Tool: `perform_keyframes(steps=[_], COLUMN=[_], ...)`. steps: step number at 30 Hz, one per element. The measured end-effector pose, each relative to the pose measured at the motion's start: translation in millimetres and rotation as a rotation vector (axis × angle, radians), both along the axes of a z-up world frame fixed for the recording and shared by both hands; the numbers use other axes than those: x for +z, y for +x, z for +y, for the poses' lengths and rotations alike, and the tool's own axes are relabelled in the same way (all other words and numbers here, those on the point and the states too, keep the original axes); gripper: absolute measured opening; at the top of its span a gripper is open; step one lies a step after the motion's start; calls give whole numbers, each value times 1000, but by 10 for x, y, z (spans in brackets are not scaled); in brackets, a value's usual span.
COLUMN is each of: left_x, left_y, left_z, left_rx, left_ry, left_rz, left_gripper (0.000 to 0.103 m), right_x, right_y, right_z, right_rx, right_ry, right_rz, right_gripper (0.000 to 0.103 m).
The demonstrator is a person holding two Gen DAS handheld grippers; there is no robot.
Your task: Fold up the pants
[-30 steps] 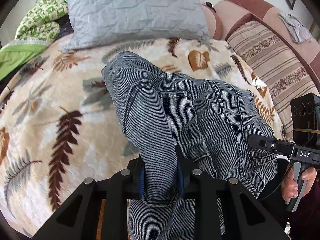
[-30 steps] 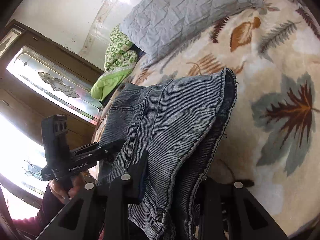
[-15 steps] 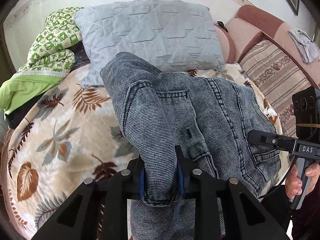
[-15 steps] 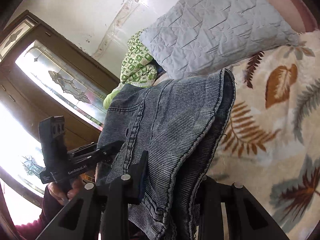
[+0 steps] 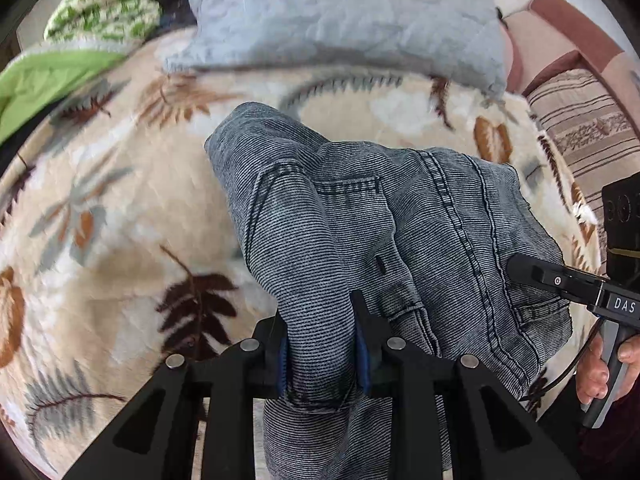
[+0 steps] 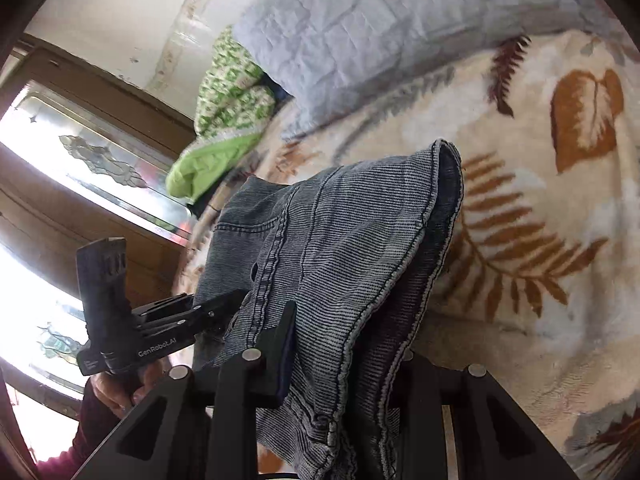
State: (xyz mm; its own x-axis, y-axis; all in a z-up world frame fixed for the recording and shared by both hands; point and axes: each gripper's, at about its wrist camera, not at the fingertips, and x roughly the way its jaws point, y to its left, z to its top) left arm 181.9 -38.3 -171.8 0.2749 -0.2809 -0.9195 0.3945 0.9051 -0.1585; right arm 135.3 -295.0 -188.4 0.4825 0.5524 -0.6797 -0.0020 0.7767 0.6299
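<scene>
Spread over the bed, a leaf-patterned blanket (image 5: 120,208) lies below a grey quilted pillow (image 5: 340,16). Above it hang the grey denim pants (image 5: 400,232), bunched, waistband pinched by both the left gripper (image 5: 320,344) and the right gripper (image 6: 344,344).

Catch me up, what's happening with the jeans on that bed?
A person is partway through folding grey-blue jeans with a handheld gripper in each hand. The left gripper is clamped on a bunch of denim, and the right gripper pinches another section of the same pair. The jeans hang between the two, lifted above a leaf-patterned blanket, with a grey pillow at the far end of the bed. Nothing is laid flat or folded yet.
</scene>
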Motion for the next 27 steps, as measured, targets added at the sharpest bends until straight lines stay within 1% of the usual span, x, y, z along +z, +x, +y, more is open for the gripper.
perform_keyframes(steps=[2,4,7,9,10,11,14,17,18,21,24,27], left_x=[-115,-120,-144,-178,-196,-207,-212,-196,-194,-194,-188,-167], left_y=[-20,-31,-4,22,22,22,-15,-65,-77,-114,-145,-157], left_z=[-17,-9,19,50,63,62,6,-64,-79,-128,-166,-161], left_rx=[13,13,20,24,26,27,32,32,39,46,44,49], left_ry=[19,7,-5,-6,-6,-1,48,101,119,169,203,215], left_rz=[-7,-18,-4,4,4,1,-26,-60,-73,-113,-136,-132], left_gripper=[32,34,38,44,45,47,55,59,62,68,68,68], right_x=[-202,-363,-453,-475,-489,-514,-581,-604,-616,-629,-623,-578], right_y=[4,-20,-20,-11,-4,-15,-12,-27,-37,-66,-98,-112], right_z=[-17,-54,-107,-110,-111,-128,-154,-159,-169,-187,-180,-145], right_rx=[-9,-20,-23,-17,-16,-16,-22,-37,-40,-43,-55,-67], right_ry=[-8,10,44,42,41,46,63,16,24,32,24,4], right_rz=[37,44,44,31,30,30,40,52,48,44,47,58], right_gripper=[30,30,30,30,30,32,36,53,53,53,53,53])
